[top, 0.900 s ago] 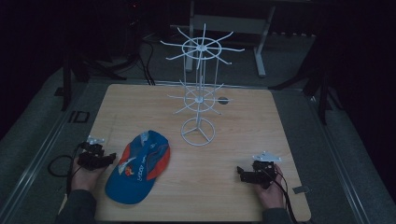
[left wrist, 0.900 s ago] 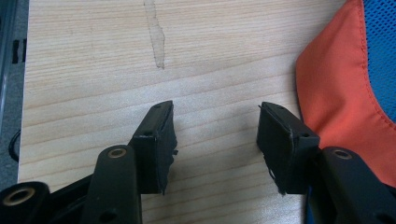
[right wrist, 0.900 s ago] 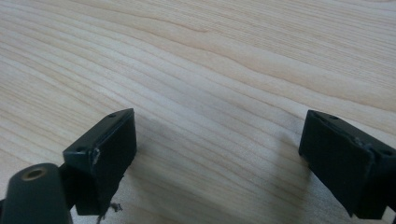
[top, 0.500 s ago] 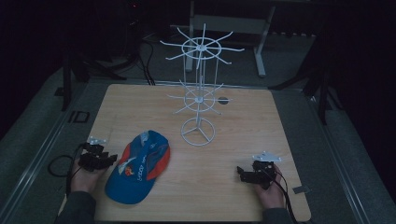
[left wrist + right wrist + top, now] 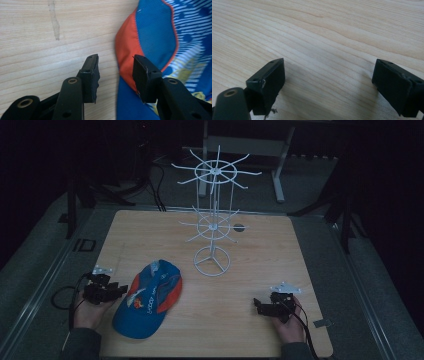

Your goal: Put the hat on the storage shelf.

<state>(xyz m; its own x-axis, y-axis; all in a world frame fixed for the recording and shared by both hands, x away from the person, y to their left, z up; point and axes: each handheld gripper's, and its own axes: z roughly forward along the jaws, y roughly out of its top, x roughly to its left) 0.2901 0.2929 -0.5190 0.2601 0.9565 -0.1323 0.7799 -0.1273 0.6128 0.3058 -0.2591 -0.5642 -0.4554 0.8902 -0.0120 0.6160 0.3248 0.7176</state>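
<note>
A blue cap (image 5: 147, 300) with an orange brim edge and striped panels lies flat at the table's front left. My left gripper (image 5: 119, 290) is held low just left of it, pointing at the cap. In the left gripper view the jaws of that gripper (image 5: 116, 60) stand open, with the orange brim edge of the cap (image 5: 160, 37) lying between and under them, not pinched. My right gripper (image 5: 257, 304) rests near the front right of the table, well away from the cap. Its jaws (image 5: 329, 65) are wide open over bare wood.
A white wire spinner rack (image 5: 212, 220) with two tiers of radial hooks stands on a ring base (image 5: 212, 262) at the table's (image 5: 280, 255) middle back. A small dark hole (image 5: 239, 227) lies behind it. The surroundings beyond the table edges are dark floor.
</note>
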